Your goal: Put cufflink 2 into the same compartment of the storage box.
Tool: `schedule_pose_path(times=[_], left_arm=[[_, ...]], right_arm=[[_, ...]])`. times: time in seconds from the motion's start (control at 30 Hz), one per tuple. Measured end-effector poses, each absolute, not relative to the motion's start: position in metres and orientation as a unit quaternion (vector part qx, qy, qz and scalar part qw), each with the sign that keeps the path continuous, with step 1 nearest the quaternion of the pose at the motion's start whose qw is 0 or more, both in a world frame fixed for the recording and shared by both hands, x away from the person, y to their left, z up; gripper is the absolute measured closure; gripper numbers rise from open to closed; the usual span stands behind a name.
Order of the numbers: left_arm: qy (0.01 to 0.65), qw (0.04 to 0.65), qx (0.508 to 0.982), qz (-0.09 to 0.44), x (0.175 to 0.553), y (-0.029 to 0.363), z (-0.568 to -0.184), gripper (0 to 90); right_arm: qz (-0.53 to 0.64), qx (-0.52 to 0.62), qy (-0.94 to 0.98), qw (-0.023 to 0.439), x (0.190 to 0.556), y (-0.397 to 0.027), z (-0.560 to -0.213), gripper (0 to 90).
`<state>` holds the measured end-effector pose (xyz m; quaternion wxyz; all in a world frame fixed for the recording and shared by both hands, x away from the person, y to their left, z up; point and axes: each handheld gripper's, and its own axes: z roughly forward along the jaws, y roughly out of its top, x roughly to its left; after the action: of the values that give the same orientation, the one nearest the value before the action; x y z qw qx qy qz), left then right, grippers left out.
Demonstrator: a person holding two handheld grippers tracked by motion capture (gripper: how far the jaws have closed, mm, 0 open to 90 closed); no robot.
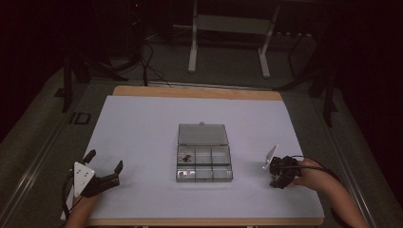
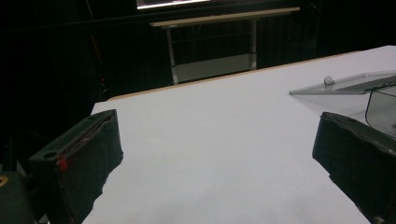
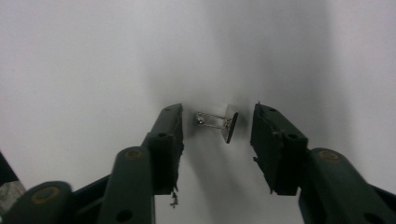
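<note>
Working on a white table (image 1: 142, 133) with a clear compartment box (image 1: 204, 164) lying open mid-table. Left gripper (image 1: 104, 164) gaping and empty near the front left edge; right gripper (image 3: 217, 123) pointed down, jaws apart and straddling a small binder clip (image 3: 219, 122) on the table right of the box, untouched. Judged a pick-up step: next, lower a little, keep centred, squeeze across the clip.

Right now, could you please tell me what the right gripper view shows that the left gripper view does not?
The right gripper view looks down on a small metal clip lying on the white table, between the right gripper jaws, which stand open and clear of it. The left gripper view looks level across the table to the clear box with its lid laid open, between the wide-open left gripper jaws. Both share the white table and a pair of black jaws.
</note>
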<state>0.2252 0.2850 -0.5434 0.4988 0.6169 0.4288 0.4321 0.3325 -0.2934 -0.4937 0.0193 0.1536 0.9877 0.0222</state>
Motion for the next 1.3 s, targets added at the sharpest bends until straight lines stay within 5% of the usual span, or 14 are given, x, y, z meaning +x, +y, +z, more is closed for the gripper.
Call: schedule_pose_path(times=[0.03,0.07,0.77,1.3], left_arm=[[0.428,0.499,0.617,0.433,0.225,0.285,-0.543,2.4],[0.428,0.499,0.617,0.433,0.225,0.285,-0.543,2.4],[0.429,0.498,0.617,0.431,0.225,0.285,-0.543,2.4],[0.428,0.500,0.617,0.430,0.225,0.285,-0.543,2.4]], right_arm=[[0.020,0.155,0.988,0.010,0.334,-0.293,-0.495,67.9],[0.017,0.153,0.988,0.011,0.333,-0.293,-0.494,70.5],[0.043,0.079,0.996,0.008,0.332,-0.248,-0.456,71.8],[0.077,-0.014,0.997,0.021,0.330,-0.164,-0.424,71.8]])
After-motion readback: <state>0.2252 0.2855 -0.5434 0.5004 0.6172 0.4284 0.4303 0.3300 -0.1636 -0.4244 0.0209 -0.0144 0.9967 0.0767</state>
